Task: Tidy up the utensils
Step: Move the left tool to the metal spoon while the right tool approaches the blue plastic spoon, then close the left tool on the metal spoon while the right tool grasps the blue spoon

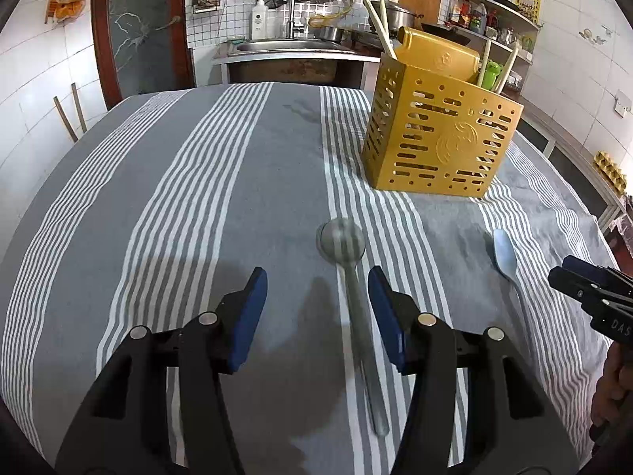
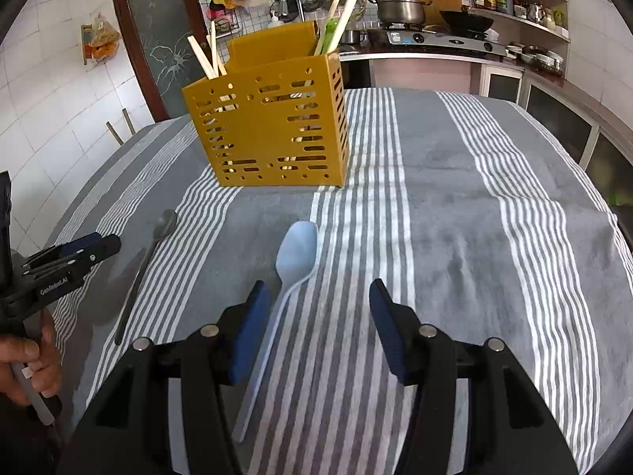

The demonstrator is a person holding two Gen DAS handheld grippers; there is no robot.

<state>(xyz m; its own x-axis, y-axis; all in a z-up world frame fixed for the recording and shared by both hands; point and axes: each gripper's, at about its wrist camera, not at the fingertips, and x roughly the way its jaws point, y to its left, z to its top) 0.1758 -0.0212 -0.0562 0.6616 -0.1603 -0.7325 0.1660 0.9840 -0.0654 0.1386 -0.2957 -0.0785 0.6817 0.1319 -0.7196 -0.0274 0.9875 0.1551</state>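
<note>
Left gripper (image 1: 316, 293) jaws apart, grey spoon (image 1: 348, 261) handle between them, probably not touched yet. Right gripper (image 2: 316, 301) jaws apart, blue spoon (image 2: 294, 257) handle beside left pad. Both lined up for pickup; yellow caddy (image 2: 269, 130) ahead on striped cloth (image 2: 455, 217).

A striped grey tablecloth (image 1: 198, 198) lies before a steel sink (image 1: 285, 45) and gas stove (image 2: 435, 39).

Both spoons lie flat on the surface: one spoon (image 1: 358, 304) between the left claw (image 1: 317, 289) fingers, the other spoon (image 2: 283, 293) just inside the right claw (image 2: 316, 301), utensil holder (image 2: 269, 126) ahead of both.
</note>
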